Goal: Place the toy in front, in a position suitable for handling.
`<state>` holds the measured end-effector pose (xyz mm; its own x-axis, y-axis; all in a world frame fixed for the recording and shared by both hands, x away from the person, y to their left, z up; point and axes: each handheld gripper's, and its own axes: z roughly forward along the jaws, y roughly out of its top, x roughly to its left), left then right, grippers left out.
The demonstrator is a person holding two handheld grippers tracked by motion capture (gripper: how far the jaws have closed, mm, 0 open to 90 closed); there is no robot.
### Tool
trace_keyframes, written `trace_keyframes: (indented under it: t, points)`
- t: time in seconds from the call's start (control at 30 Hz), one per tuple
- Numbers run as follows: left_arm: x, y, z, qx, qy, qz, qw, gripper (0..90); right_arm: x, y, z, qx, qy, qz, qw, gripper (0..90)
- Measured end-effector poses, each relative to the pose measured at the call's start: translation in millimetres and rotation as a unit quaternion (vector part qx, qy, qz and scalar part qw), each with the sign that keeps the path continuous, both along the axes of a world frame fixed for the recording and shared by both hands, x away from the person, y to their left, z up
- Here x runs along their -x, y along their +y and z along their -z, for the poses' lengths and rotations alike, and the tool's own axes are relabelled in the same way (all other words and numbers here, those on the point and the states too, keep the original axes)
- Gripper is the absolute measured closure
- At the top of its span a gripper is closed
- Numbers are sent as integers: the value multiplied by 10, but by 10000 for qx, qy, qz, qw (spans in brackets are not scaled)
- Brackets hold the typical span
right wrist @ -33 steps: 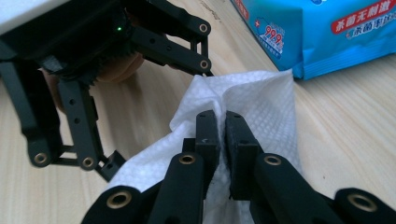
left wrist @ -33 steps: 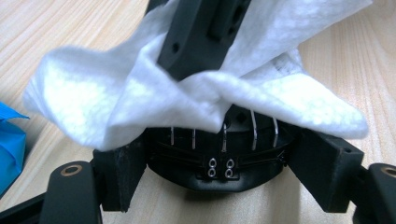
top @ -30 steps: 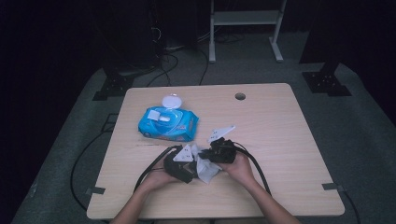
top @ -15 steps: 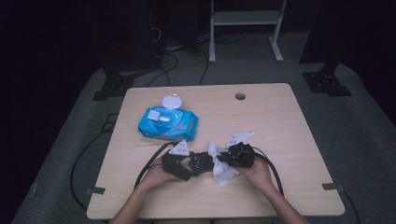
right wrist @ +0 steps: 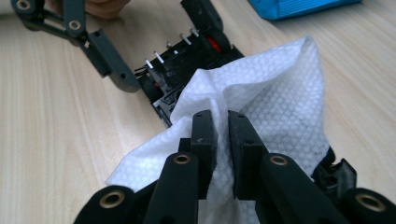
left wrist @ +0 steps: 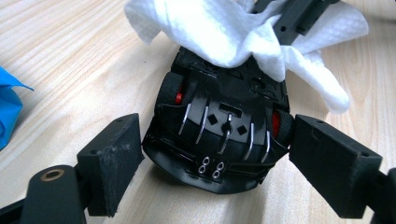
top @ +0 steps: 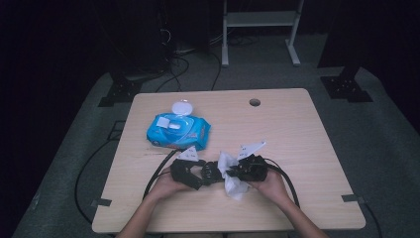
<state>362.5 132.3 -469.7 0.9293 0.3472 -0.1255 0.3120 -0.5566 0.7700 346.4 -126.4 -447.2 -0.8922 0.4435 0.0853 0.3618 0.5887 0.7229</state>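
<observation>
Toy car (left wrist: 219,126) at table's near edge, flanked by left gripper (left wrist: 215,158), jaws just widened, pads apparently off its sides. Wet wipe (right wrist: 261,93) pinched tight in right gripper (right wrist: 222,140), shifted rightward across car; wiping judged underway. Beyond, blue wipes pack (top: 178,131).

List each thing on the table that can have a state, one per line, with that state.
Wipes pack: lying flat, lid flipped open.
Toy car: upside down, between the left jaws, partly draped by the wipe.
Wipe: crumpled, pinched in the right gripper, lying on the car.
Left gripper: jaws have just been opening, pads beside the car, not pressing.
Right gripper: shut on the wipe.
</observation>
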Motion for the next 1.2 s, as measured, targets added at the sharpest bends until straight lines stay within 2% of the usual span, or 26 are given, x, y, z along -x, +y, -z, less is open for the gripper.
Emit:
trace_keyframes:
  t: [0.13,0.33,0.5,0.53,0.57,0.63,0.67,0.7,0.73,0.8,0.87,0.93,1.03,1.07,1.13,1.2]
  points:
    - [-26,11,8,99,195,-36,9998,162,10,-20,10,-39,52,-100,9999,808]
    - [-43,22,7,181,313,-79,9993,162,17,-22,23,-87,120,-197,9997,809]
    - [-34,19,10,159,260,-88,9995,167,15,-25,26,-94,156,-259,9995,802]
    - [-30,18,11,128,249,-69,9996,173,6,-37,18,-82,198,-258,9994,764]
    - [-30,18,11,128,249,-69,9996,187,6,-37,18,-82,198,-258,9994,764]
    - [-15,14,20,11,129,-22,9999,215,-5,-78,0,-12,106,-137,9999,747]
    - [-6,25,20,141,114,-56,9998,273,-20,-116,-10,-28,90,-54,9999,721]
    - [-7,23,19,119,97,-66,9999,322,-50,-172,-22,-87,106,38,9999,701]
    - [-13,11,20,58,94,-50,9999,297,-78,-231,-38,-14,88,154,9998,641]
    - [-15,4,22,56,109,-50,9999,287,-93,-260,-43,54,52,236,9997,632]
    - [-23,-4,11,65,116,-55,9999,274,-125,-324,-32,49,111,279,9995,699]
    - [-38,-12,-15,202,238,-103,9995,224,-123,-342,11,19,199,215,9996,804]
    - [-43,-13,-28,272,243,-152,9992,211,-84,-310,28,23,117,117,9999,822]
    - [-58,-14,-30,321,315,-231,9987,202,-43,-262,27,77,80,-20,9999,845]
    - [-67,-11,-30,355,342,-259,9985,197,-25,-239,27,98,69,-80,9999,846]
    - [-87,-8,-21,447,484,-370,9971,207,-14,-209,34,70,116,-186,9997,848]
